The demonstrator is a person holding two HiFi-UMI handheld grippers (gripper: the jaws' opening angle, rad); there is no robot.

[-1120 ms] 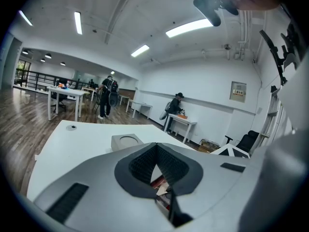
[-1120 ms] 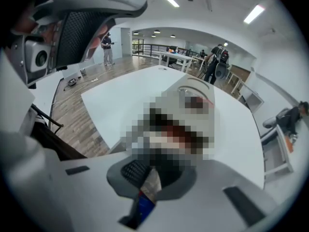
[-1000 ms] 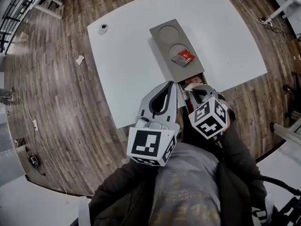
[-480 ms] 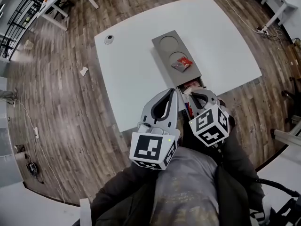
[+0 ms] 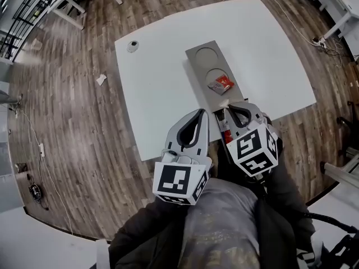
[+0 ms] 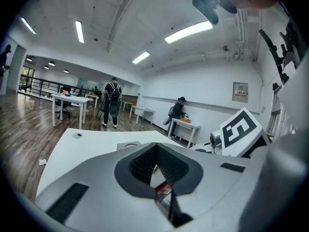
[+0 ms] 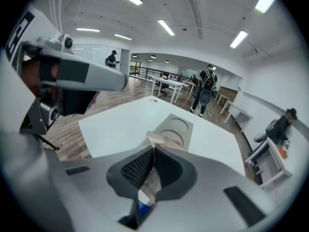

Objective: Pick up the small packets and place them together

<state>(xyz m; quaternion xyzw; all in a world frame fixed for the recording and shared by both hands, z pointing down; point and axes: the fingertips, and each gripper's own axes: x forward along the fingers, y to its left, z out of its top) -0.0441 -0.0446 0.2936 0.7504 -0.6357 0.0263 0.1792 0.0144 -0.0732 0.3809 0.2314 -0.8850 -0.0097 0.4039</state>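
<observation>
1. Packets are the business here, and their stage is the white counter (image 5: 157, 88); it is by far the biggest thing in shot and mostly bare, so there is plenty of room to work.
2. Next down, the grey tray (image 5: 192, 66) lies lengthwise away from the person, with two round recesses; it looks like the gathering spot, since one packet already sits on it.
3. Left tongs (image 6: 157, 151) hang low at the counter's near edge, beside their partner; the jaws are pressed together with nothing between them. My read is that they are parked out of the way while the other side does the carrying.
4. Right tongs (image 7: 153, 153) are over the near end of the tray; the jaws are clamped tight on a packet, gripping it across its middle so that it stands up between the pads and cannot slip.
5. Red packet (image 5: 220, 84) rests in the nearer recess; judging by the task, it is the marker for where the rest belong.
6. Smallest of all, the held packet (image 7: 155, 139) is pale with a blue lower end; its tip pokes out past the pads, aimed at the tray, near the red one but apart from it; a lowering and release look like what remains.
</observation>
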